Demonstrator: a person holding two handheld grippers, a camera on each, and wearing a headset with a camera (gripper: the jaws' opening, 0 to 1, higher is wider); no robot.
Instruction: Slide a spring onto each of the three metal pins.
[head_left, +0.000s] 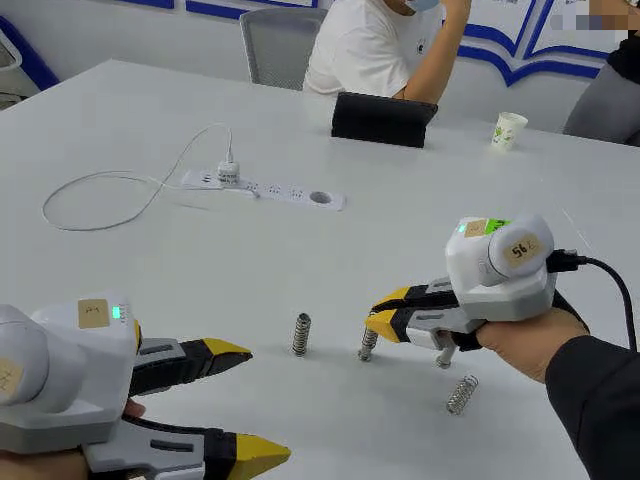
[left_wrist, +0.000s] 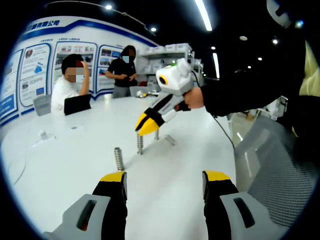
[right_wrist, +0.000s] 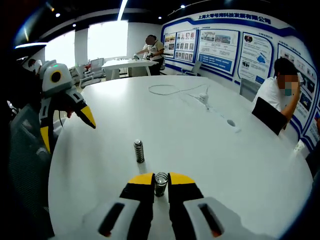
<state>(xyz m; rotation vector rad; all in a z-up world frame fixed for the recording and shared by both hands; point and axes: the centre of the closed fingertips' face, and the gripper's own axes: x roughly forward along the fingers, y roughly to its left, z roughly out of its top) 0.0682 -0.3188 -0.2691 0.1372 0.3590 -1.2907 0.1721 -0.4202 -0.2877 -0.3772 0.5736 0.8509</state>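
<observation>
Steel coil, grey and closely ribbed: the middle spring (head_left: 368, 343) is standing on its pin at lower centre of the head view. The right gripper (head_left: 383, 315) is reaching in from the right with its yellow-tipped jaws at the top of the coil. In the right gripper view the two jaws are pressing in on either side of it with no gap I can make out, so I am logging this as a grip on the spring. My judgement is that I am holding it there to steady the coil upright and guide it down the pin rather than let it tip.

To its left in the frame, the first spring (head_left: 301, 334) is sitting upright on its own pin, apart from both tools. That one looks done.

Just right of the middle spring, under the right gripper's body, the third pin (head_left: 445, 355) is showing as a short plain metal stub, apparently bare. The loose spring (head_left: 461, 394) is lying on its side on the table (head_left: 200, 280), just below and right of that pin. I judge it is placed there to be near at hand for the last step.

The left gripper (head_left: 250, 402), at lower left, is hovering with its jaws spread wide and nothing between them, well apart from the pins. I am taking it as parked out of the way.

The tabletop is smooth matt white, so the dark coils are standing out well. At the upper left, a white power strip (head_left: 270, 190) is lying with its cable (head_left: 100, 195) looping away.
</observation>
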